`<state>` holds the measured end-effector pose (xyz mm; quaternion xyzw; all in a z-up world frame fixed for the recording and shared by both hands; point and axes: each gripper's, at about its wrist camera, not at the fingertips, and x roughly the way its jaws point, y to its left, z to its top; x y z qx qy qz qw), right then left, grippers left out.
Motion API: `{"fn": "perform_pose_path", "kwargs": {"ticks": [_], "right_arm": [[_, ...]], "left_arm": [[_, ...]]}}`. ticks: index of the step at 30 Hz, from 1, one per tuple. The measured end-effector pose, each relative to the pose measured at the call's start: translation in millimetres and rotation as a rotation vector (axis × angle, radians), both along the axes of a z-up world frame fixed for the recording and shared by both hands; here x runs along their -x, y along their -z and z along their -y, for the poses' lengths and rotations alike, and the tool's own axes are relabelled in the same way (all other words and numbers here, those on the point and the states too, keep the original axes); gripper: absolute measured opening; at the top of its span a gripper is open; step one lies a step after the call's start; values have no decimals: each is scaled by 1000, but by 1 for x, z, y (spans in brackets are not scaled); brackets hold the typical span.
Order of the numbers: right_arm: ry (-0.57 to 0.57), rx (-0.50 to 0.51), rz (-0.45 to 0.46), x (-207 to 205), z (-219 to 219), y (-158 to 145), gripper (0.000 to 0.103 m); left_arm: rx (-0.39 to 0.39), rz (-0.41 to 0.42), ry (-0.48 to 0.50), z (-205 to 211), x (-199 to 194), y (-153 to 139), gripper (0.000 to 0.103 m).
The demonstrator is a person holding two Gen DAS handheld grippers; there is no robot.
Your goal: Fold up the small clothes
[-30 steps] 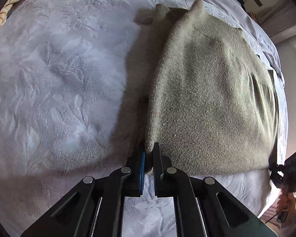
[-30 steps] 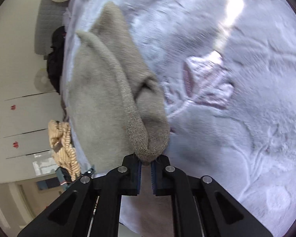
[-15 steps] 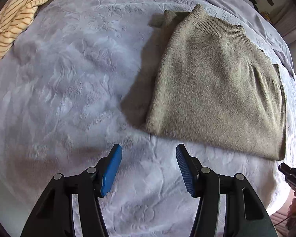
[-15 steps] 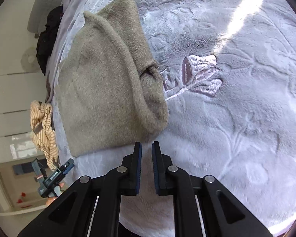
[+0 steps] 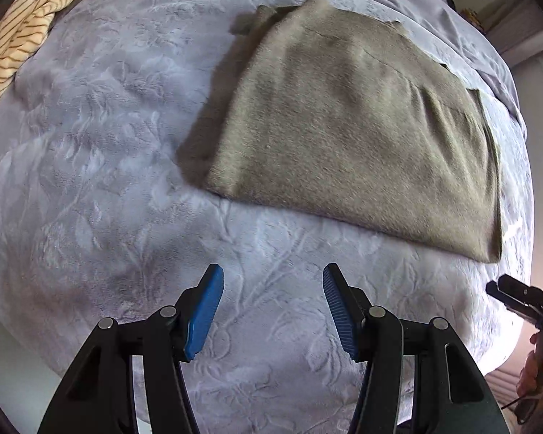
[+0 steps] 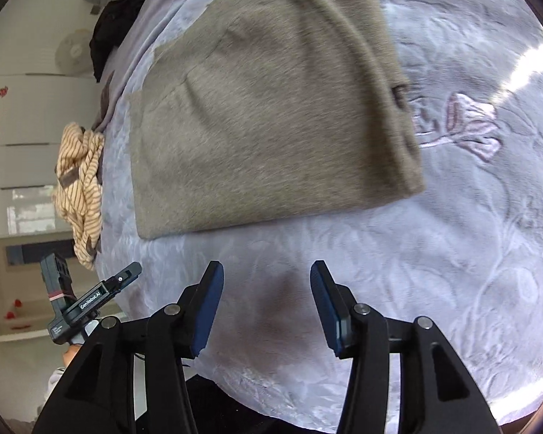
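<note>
A grey-beige knit sweater (image 5: 362,133) lies folded flat on the lavender bed cover (image 5: 90,152). It also shows in the right wrist view (image 6: 268,108), with a rolled fold along its right edge. My left gripper (image 5: 273,311) is open and empty, hovering above the cover a little in front of the sweater's near edge. My right gripper (image 6: 266,303) is open and empty, also in front of the near edge. The left gripper also shows in the right wrist view (image 6: 90,300), and the right gripper shows at the right edge of the left wrist view (image 5: 525,296).
A yellow striped garment (image 5: 25,25) lies crumpled at the bed's far left; it also shows in the right wrist view (image 6: 79,188). Dark clothes (image 6: 116,18) lie at the far end. A pink embroidered flower (image 6: 470,126) marks the cover beside the sweater. White cabinets (image 6: 14,115) stand beyond the bed.
Both grippers let go of the sweater's near edge, opened and pulled back toward me. The sweater now lies flat on the cover.
</note>
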<state>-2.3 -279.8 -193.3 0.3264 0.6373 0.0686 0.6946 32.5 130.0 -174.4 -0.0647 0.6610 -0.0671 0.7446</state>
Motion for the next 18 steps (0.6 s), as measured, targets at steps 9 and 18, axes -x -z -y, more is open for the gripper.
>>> {"fn": "perform_pose_path", "kwargs": {"ticks": [9,18], "right_arm": [[18,57,5,7,-54,-11,61],[16,84,-10,16,-120,-9,74]], "left_arm": [[52,-23,106,-5,-6,5,77],[25,-45,177,-35,-12,9,102]]}}
